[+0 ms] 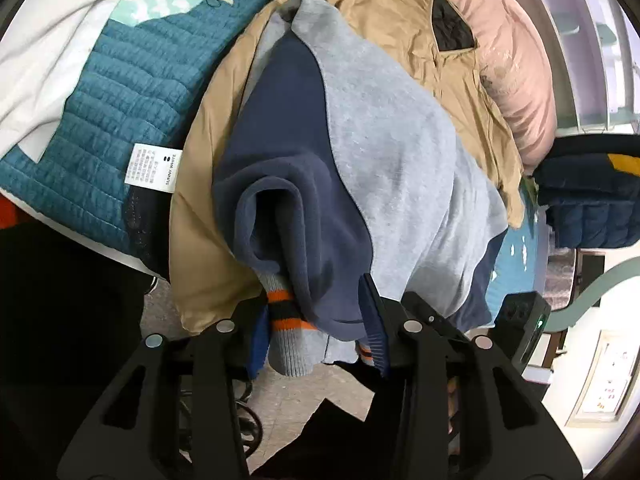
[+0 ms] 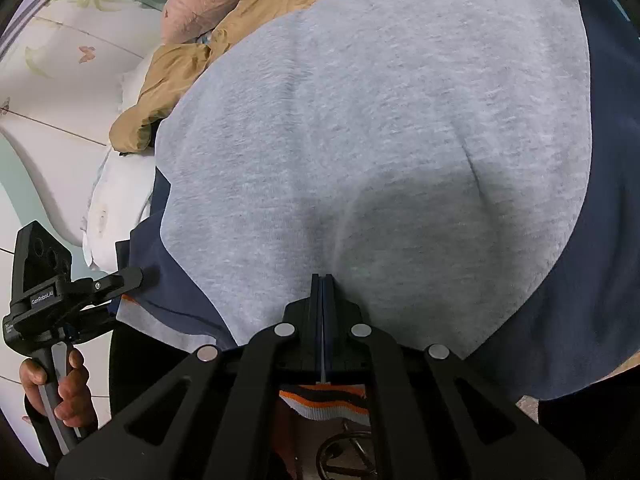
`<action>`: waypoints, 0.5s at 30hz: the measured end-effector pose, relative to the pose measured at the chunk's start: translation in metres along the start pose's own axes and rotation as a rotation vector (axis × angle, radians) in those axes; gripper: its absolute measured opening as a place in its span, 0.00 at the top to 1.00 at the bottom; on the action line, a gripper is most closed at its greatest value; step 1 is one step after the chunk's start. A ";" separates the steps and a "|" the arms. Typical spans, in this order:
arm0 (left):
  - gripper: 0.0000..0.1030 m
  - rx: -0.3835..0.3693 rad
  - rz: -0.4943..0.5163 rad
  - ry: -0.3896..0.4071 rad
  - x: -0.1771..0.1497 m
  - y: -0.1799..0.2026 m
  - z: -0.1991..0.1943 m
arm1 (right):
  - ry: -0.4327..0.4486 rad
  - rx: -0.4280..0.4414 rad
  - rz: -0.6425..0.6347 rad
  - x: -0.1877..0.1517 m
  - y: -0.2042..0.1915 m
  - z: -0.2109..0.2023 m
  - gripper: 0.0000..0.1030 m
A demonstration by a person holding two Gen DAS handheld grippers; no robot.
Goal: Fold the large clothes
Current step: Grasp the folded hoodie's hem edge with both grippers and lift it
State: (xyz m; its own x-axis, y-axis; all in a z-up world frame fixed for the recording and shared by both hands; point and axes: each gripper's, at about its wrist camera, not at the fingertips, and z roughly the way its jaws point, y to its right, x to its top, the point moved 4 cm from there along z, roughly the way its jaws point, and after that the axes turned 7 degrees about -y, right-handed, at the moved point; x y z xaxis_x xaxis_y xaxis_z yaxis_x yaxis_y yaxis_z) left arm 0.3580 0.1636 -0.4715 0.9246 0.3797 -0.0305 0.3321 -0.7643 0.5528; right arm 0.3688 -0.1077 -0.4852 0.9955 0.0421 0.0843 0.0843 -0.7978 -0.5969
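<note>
A grey and navy sweatshirt (image 1: 392,152) with orange-striped ribbed cuffs lies over the bed edge on top of a tan jacket (image 1: 404,8). My left gripper (image 1: 320,312) is shut on the sweatshirt's navy sleeve and striped cuff (image 1: 288,316), which hang over the fingers. My right gripper (image 2: 322,280) is shut on the sweatshirt's hem; the grey body (image 2: 380,120) fills that view and the striped rib (image 2: 324,400) hangs below the fingers. The left gripper also shows in the right wrist view (image 2: 132,276), at the left, gripping the navy edge.
A teal quilt (image 1: 116,120) with a white label lies left of the tan jacket. A pink duvet (image 1: 508,40) lies at the back right. A folded dark puffer jacket (image 1: 592,200) sits at the right. White pillows (image 2: 116,200) and a cream headboard (image 2: 60,80) are left. Tiled floor is below.
</note>
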 end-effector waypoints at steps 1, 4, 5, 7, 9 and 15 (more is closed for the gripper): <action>0.61 0.000 -0.006 0.005 0.002 0.001 0.000 | -0.001 0.003 0.001 -0.001 0.001 -0.001 1.00; 0.61 -0.009 -0.036 0.000 0.003 -0.004 -0.007 | -0.002 0.007 0.002 -0.003 0.000 -0.002 1.00; 0.61 -0.024 -0.048 0.005 0.003 -0.004 -0.012 | -0.003 0.007 0.000 -0.004 0.001 -0.002 1.00; 0.61 -0.010 -0.063 -0.017 0.001 -0.004 -0.016 | -0.005 0.012 0.006 -0.005 0.001 -0.002 1.00; 0.61 -0.009 -0.061 -0.024 -0.002 -0.004 -0.017 | -0.006 0.018 0.009 -0.005 0.002 -0.002 1.00; 0.61 0.023 -0.055 -0.002 0.001 0.007 -0.017 | -0.008 0.031 0.014 -0.005 0.003 -0.002 1.00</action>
State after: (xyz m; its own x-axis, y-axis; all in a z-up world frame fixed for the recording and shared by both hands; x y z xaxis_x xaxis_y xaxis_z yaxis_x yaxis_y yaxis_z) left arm 0.3577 0.1674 -0.4538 0.9054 0.4201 -0.0617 0.3861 -0.7542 0.5312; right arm 0.3639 -0.1118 -0.4860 0.9969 0.0361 0.0701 0.0720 -0.7793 -0.6226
